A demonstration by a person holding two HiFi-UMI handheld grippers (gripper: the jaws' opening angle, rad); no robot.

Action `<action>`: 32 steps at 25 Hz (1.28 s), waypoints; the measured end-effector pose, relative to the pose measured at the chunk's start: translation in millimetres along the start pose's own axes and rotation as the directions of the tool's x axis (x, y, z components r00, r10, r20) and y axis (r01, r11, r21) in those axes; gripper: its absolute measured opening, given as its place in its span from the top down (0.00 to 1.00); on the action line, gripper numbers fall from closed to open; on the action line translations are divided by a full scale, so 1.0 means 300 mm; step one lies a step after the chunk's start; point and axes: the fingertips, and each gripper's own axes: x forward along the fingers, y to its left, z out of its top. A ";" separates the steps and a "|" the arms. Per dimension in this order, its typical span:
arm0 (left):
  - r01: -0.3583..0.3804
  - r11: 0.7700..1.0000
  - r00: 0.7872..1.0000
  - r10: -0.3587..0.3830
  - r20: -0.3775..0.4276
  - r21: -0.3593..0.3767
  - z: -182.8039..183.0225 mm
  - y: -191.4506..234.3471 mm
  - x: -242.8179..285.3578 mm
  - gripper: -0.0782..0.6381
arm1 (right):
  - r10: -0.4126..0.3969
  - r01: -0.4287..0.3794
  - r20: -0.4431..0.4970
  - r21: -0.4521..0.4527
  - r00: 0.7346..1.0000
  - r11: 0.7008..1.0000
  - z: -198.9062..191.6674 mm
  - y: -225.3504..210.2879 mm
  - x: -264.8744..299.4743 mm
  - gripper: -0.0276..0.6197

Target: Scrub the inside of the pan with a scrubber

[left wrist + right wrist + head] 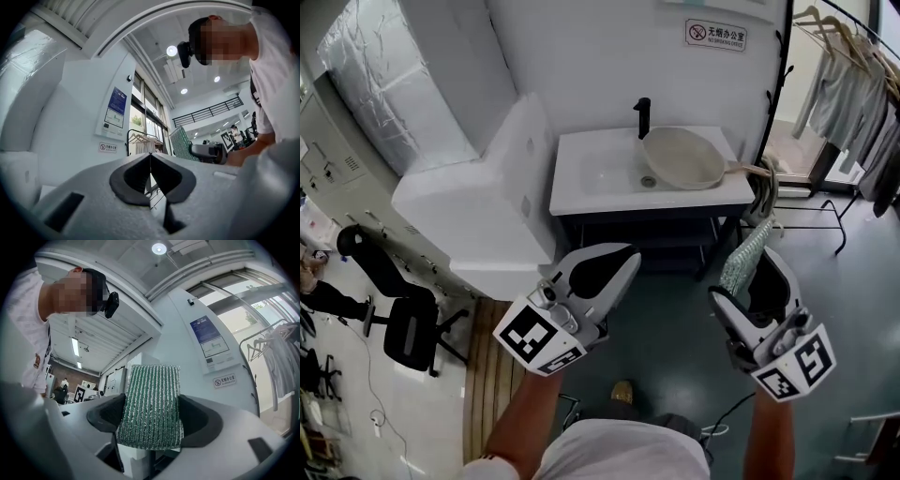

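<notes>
No-smoking sign (715, 35) on the white wall (609, 56) reads "无烟办公室".

I see an office-like test hall with a washroom corner set up in it: a white washbasin (598, 178) with a black faucet (643, 117), a no-smoking sign (716, 36), an office chair (408, 330) and a clothes rack (855, 80).

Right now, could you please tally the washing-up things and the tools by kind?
pan: 1
scrubber: 1, clamped in the right tool
faucet: 1
sink: 1
tools: 2, counting the left tool, which is shut and empty
Total: 6
</notes>
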 end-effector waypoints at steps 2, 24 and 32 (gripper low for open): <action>0.004 1.000 1.000 -0.004 0.002 -0.008 -0.011 0.081 0.008 0.87 | -0.009 0.009 -0.009 -0.006 1.000 1.000 -0.018 -0.026 0.068 0.41; -0.038 0.998 0.998 0.036 -0.052 -0.042 -0.236 0.552 0.346 0.87 | 0.002 -0.003 -0.063 -0.025 0.998 1.000 -0.188 -0.493 0.429 0.41; -0.121 0.992 0.988 0.117 -0.096 -0.037 -0.349 0.731 0.578 0.87 | 0.058 -0.059 -0.097 -0.009 0.994 0.998 -0.250 -0.793 0.547 0.41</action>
